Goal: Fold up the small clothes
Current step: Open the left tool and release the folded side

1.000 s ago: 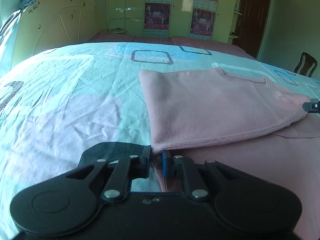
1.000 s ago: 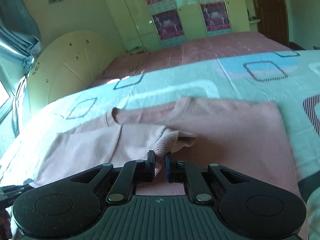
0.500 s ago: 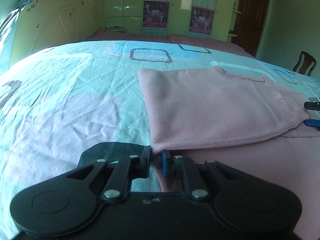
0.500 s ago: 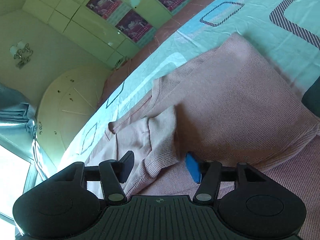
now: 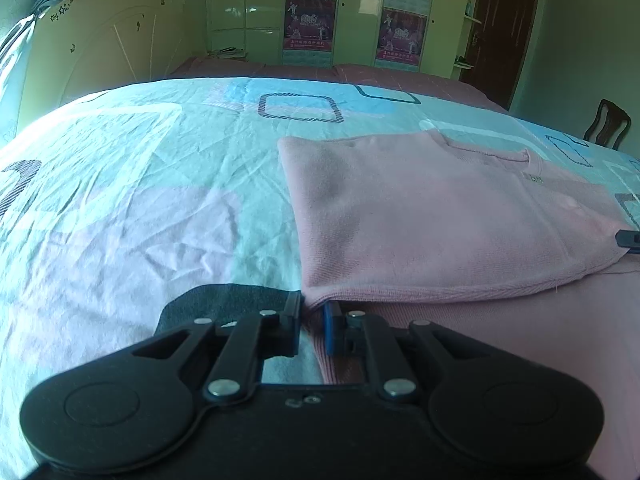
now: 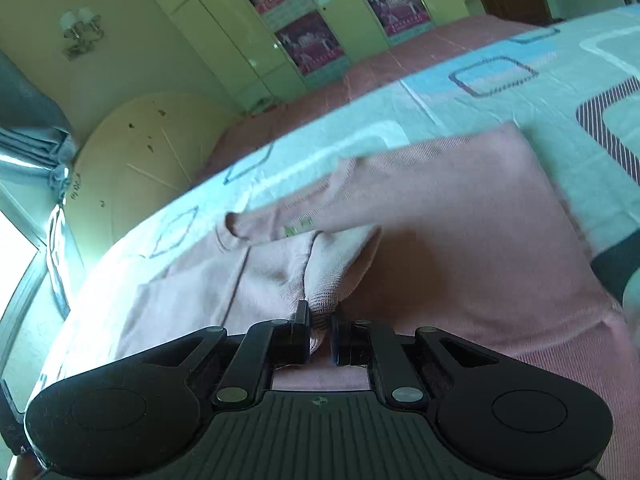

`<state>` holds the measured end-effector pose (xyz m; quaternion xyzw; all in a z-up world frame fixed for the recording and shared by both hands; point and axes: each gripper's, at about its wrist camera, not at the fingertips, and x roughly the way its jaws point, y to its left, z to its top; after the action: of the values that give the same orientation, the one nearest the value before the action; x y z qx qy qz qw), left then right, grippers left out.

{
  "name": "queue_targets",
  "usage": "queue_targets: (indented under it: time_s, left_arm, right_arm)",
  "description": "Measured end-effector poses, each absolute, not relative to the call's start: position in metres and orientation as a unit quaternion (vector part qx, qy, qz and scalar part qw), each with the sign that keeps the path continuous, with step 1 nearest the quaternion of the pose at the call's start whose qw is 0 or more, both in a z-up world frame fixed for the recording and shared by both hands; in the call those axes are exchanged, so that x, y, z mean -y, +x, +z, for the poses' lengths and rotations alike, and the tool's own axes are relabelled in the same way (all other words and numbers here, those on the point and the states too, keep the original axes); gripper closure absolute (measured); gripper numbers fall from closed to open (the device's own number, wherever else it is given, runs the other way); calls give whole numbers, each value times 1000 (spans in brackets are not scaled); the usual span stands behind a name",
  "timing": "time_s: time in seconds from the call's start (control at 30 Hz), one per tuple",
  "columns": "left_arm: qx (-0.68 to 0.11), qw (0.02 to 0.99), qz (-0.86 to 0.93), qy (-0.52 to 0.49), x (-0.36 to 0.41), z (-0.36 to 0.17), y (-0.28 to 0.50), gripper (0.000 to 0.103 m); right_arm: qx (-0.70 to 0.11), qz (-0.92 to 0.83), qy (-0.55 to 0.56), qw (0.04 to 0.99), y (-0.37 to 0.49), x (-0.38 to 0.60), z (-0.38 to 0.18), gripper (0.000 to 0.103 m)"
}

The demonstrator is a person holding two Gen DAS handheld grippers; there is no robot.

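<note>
A pink knit sweater (image 5: 440,220) lies partly folded on the patterned bed sheet (image 5: 140,200). My left gripper (image 5: 312,320) is shut on the sweater's near left corner, where the folded layer meets the lower layer. In the right wrist view the sweater (image 6: 460,248) spreads ahead, its collar (image 6: 256,224) towards the far left. My right gripper (image 6: 320,320) is shut on the ribbed cuff of the sleeve (image 6: 324,300), which bunches up just above the jaws. The right gripper's tip (image 5: 628,238) shows at the right edge of the left wrist view.
The bed's cream headboard (image 5: 100,40) stands at the back left. Green wardrobes with posters (image 5: 352,12) line the far wall. A dark wooden chair (image 5: 608,124) stands beyond the bed's right side, near a brown door (image 5: 504,28).
My right gripper opened half a second ago and has now shut again on the sleeve cuff, with the view tilting back. My left gripper has stayed shut on the corner.
</note>
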<state>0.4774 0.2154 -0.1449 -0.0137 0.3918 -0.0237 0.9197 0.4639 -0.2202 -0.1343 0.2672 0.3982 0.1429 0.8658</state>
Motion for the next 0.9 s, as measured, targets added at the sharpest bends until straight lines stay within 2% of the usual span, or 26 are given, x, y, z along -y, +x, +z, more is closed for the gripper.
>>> queue_targets:
  time_s: [0.1,0.13,0.2,0.23,0.4,0.43,0.53,0.6,0.77,0.9]
  left_arm:
    - [-397,918,-28,-8,-215,-144,478,92]
    - [-399,916,-32,-3,-215,-143,478,91]
    - [-400,916,-32,0,-218,-134,471,78]
    - [-386,922,-31,-3,-220,-127,463,78]
    - [-334,941,-55,6,-200,-101,451,80]
    - [-338,939,-63,8,-192,-104,458,80]
    - [-373,924,-85,5,-172,-128,481,77]
    - [-394,915,-85,6,-170,-145,486,78]
    - [-394,913,-102,-11,-183,-142,498,76]
    - [-386,917,-99,-7,-185,-138,541,72]
  right_arm:
    - [-407,128,258,867,463,220,-142,94]
    - [-402,120,254,871,461,222,-140,88]
    - [-378,84,237,891,452,227,-128,64]
    - [-359,79,233,900,446,231,-119,63]
    - [-336,136,165,917,443,207,-93,65]
    - [-345,147,155,914,448,197,-96,75]
    - [-384,164,124,900,460,171,-113,89]
    - [-426,157,82,887,464,160,-135,95]
    - [-382,153,105,905,464,176,-118,95]
    - [-389,136,121,903,500,181,-124,95]
